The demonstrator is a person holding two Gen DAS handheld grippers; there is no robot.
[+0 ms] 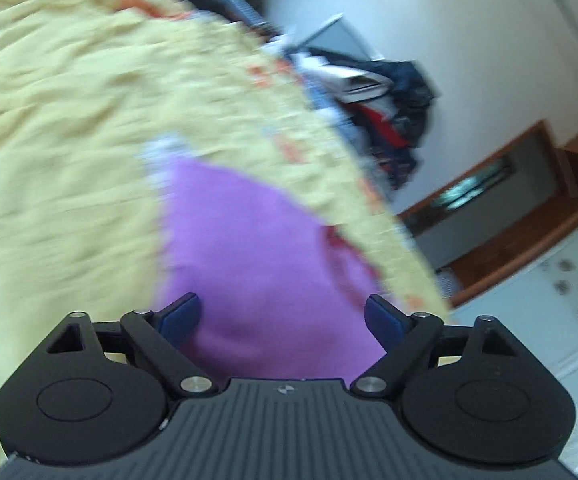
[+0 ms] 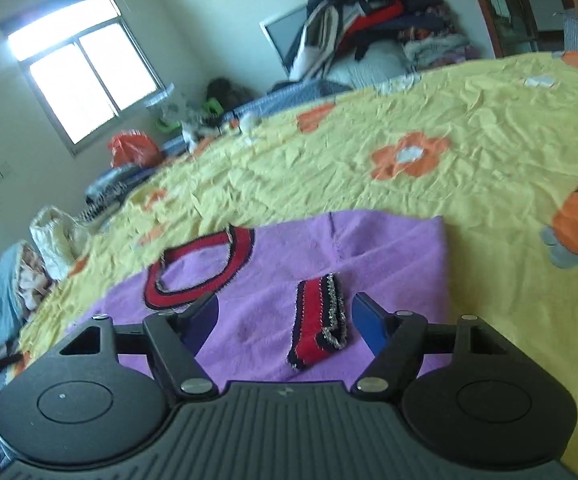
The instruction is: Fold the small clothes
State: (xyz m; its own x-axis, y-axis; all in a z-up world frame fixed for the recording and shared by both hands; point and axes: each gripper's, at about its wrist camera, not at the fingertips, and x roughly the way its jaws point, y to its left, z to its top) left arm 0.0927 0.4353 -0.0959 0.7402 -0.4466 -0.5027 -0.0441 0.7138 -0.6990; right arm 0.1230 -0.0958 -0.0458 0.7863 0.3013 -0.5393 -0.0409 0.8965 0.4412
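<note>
A small purple knitted garment (image 2: 289, 264) with a red, dark-edged neckline (image 2: 197, 272) and red cuff (image 2: 317, 328) is laid flat on a crumpled yellow bedsheet with orange flowers (image 2: 409, 168). The right gripper (image 2: 285, 320) is held over it, jaws wide apart, nothing gripped. The left gripper (image 1: 281, 320), in a blurred view, appears equally spread and empty above the garment
</note>
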